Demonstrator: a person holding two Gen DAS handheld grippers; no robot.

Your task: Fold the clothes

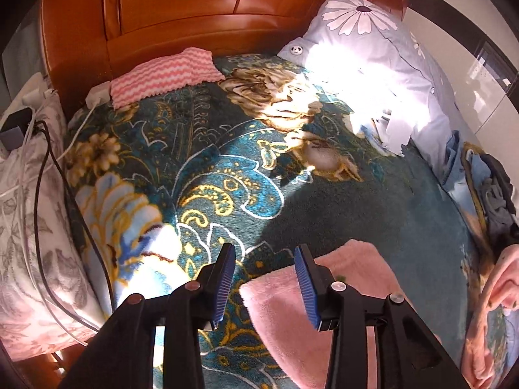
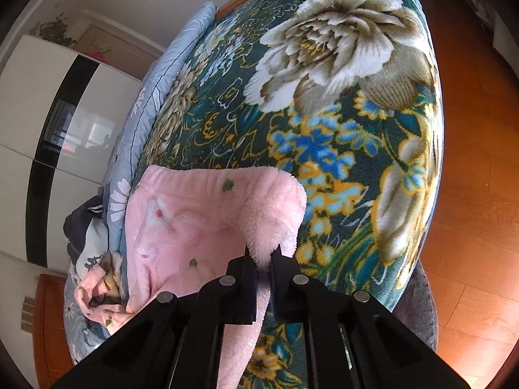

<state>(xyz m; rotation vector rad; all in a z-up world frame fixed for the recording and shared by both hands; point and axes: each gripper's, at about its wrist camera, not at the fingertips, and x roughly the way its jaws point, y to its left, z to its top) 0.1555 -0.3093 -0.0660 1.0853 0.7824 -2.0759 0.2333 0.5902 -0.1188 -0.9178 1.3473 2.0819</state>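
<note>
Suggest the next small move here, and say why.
Probably carry the pinched edge across with the right tool: it is shut on the pink garment, while the left tool is open above the blanket, holding nothing, beside the folded pink part.

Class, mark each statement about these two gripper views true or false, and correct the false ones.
1. The right gripper is shut on the pink garment. True.
2. The left gripper is clamped on cloth. False: its jaws are open, nothing between the pads.
3. The blanket is plain white. False: it is dark teal with flowers.
4. A pink-and-white striped cloth lies near the headboard. True.
5. The floor is wooden. True.
</note>
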